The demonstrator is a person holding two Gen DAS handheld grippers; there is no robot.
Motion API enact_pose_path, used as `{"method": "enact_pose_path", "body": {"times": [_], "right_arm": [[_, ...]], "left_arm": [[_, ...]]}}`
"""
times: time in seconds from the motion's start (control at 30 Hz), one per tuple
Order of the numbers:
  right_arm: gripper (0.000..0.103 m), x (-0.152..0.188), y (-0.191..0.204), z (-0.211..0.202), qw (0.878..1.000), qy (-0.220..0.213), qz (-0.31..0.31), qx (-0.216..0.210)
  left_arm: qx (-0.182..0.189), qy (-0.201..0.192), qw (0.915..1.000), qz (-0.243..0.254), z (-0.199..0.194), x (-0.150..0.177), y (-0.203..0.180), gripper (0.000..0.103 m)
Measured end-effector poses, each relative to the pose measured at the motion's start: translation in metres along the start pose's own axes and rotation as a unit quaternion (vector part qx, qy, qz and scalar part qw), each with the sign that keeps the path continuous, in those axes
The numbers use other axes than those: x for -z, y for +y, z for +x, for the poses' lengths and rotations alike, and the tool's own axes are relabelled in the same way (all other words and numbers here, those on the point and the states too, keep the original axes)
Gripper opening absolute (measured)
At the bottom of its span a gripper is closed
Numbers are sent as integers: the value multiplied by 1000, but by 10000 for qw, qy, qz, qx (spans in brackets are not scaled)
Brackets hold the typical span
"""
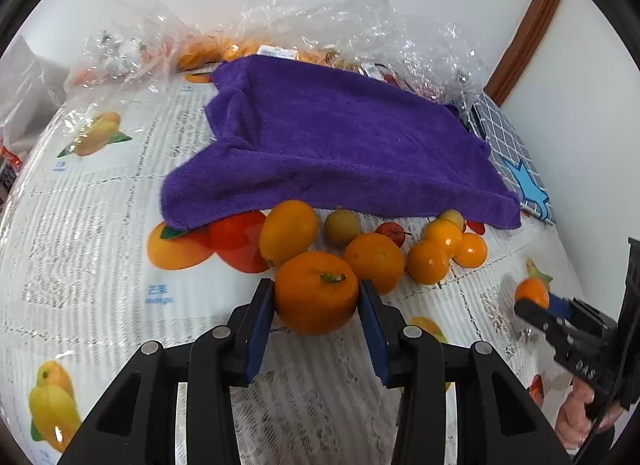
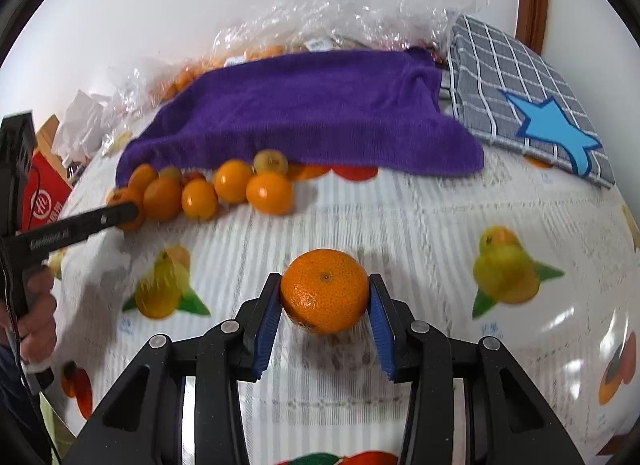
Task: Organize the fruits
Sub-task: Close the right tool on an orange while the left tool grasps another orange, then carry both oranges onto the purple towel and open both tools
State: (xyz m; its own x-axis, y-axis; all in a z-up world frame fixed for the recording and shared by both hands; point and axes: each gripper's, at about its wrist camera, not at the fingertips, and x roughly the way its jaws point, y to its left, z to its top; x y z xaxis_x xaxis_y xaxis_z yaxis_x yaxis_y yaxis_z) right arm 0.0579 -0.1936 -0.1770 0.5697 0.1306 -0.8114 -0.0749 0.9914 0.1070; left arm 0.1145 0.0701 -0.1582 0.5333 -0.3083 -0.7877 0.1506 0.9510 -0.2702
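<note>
Orange (image 1: 316,293) between left jaws

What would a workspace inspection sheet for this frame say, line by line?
Surface: table under a fruit-print cover.
Job's things: one orange in the left gripper; a mandarin in the right gripper; a fruit cluster at the purple towel's near edge.
Clutter: crumpled plastic bags behind the towel; checked cloth with a blue star; red box.
Grippers: both shut on fruit, pads at each side.
Cables: thin black cable by the left handle.
Surroundings: white wall, wooden frame.
</note>
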Motion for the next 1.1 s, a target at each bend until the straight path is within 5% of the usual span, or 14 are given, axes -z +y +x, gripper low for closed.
{"method": "enact_pose_path", "body": {"times": [0.2,0.67,1.1], "right_arm": [[42,-27,4,-9,9997,-223,-42,-14],[42,-103,-3,-25,9969,-768,-128,67],[42,-157,-12,8,9952,-956,-105,168]], "left_arm": [[30,-15,9994,-346,-19,-11,9,40],[-215,-834,9957,-353,-61,-91,-1,40],[-125,-808,9958,-403,-11,-148,-3,40]]}}
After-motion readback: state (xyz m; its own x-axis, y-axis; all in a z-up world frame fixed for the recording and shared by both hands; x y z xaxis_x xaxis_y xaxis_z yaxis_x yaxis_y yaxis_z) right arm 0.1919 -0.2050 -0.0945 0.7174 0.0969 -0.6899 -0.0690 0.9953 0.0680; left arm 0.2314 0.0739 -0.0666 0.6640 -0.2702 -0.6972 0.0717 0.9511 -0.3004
